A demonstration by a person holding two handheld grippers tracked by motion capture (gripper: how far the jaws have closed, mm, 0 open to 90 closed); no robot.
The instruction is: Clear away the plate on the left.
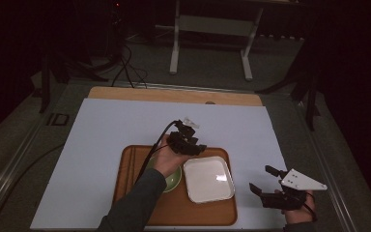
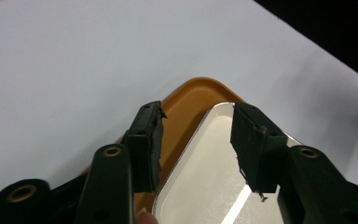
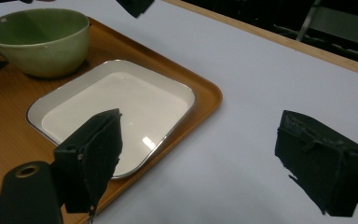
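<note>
Glazed white dish (image 1: 208, 179) on tray (image 1: 174, 212): stiff, slippery, breakable; grip its raised rim. Left tongs (image 1: 189, 140) half-open, right tongs (image 1: 266, 180) wide; both empty.

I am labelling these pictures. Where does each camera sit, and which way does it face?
High view: above the person's side, looking forward and down; forearms, left gripper, right gripper show.
Left gripper view: rides that gripper, over the square white plate; open jaws show.
Right gripper view: low at the table's edge, facing the round green bowl; open jaws show.
All share the plate on the brown wooden tray.
</note>
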